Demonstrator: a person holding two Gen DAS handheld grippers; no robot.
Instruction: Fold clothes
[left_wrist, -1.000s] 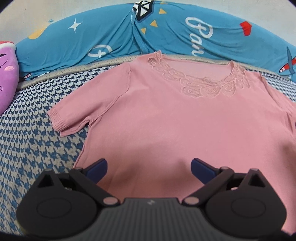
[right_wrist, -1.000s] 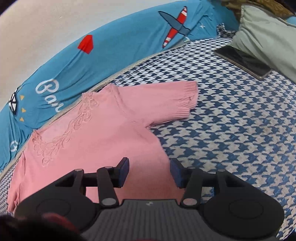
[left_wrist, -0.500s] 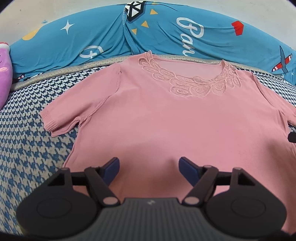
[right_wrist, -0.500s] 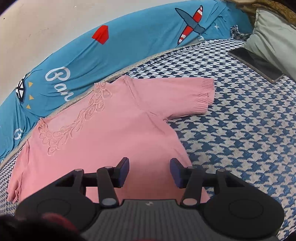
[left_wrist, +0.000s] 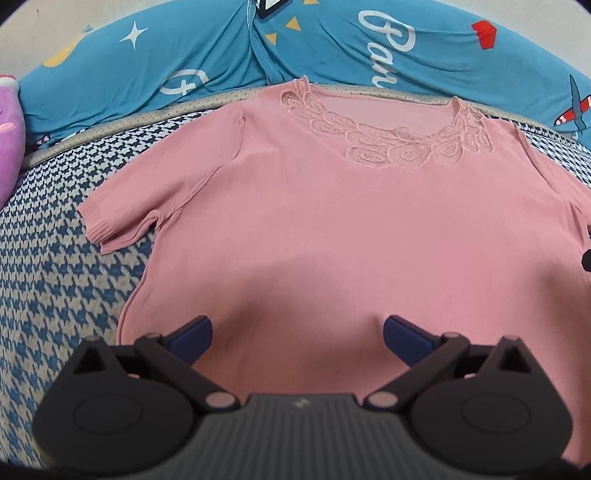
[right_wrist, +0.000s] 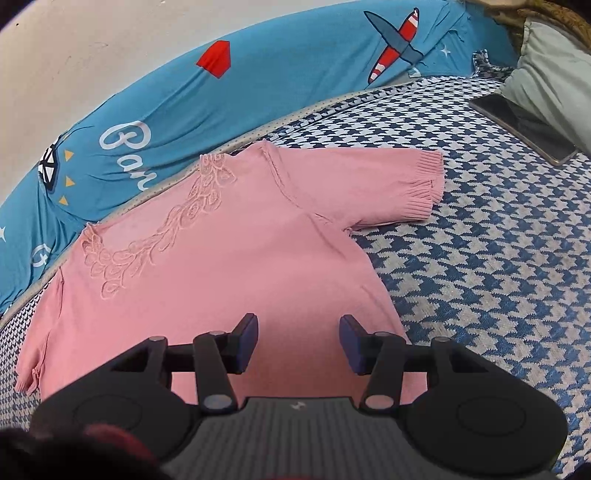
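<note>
Left claw (left_wrist: 297, 334): jaws spread wide, having just been opening, nothing between the pads; poised over the near hem of the pink short-sleeved knit top with lace neckline (left_wrist: 332, 221). Right claw (right_wrist: 298, 341): jaws partly apart, empty, above the top's near right corner. Top lies flat, face up, sleeves spread, on the blue-and-white houndstooth bed cover (right_wrist: 498, 258), collar toward the far blue printed bolster (left_wrist: 221, 55). Dark phone (right_wrist: 524, 125) far right, by a grey-green pillow (right_wrist: 557, 77).
</note>
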